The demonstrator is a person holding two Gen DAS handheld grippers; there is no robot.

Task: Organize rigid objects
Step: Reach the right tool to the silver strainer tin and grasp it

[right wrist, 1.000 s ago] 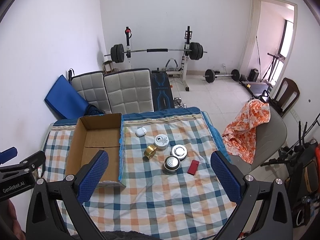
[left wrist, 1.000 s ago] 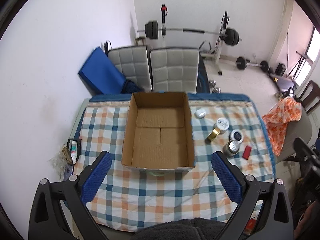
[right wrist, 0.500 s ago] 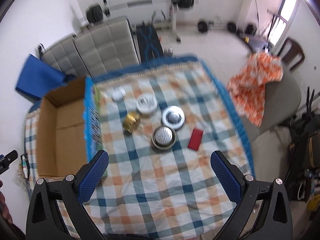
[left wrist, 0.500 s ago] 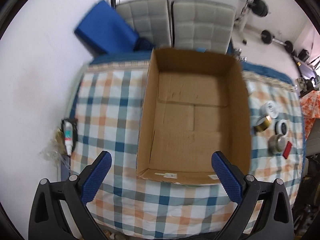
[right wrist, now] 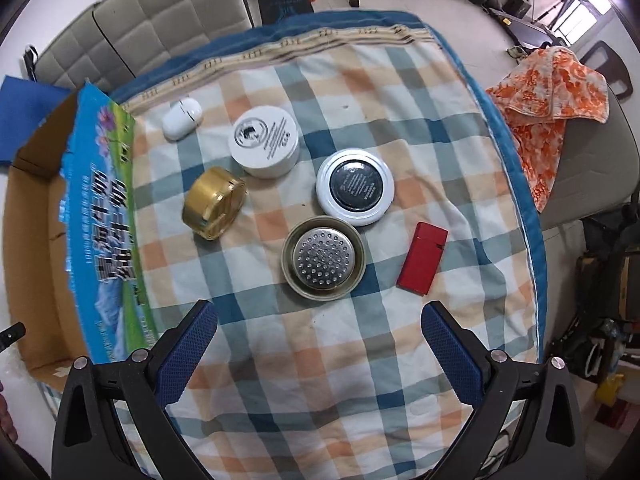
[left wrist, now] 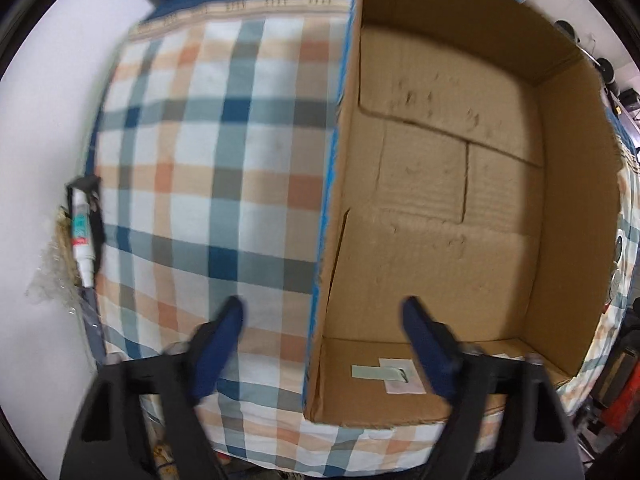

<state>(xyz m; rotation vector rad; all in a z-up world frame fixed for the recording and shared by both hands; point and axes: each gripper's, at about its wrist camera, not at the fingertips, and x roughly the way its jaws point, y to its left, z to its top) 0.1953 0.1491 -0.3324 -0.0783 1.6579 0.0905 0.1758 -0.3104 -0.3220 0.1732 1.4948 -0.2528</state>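
left gripper (left wrist: 320, 320): jaws closing, straddle box (left wrist: 440, 208) wall, not pressing | right gripper (right wrist: 318, 320): jaws released, empty | strainer (right wrist: 323, 257), red lighter (right wrist: 422, 258) at frame centre on bench (right wrist: 320, 360)

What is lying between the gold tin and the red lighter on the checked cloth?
In the right wrist view, the round metal tin with a perforated lid lies between the gold tin and the red lighter, apart from both.
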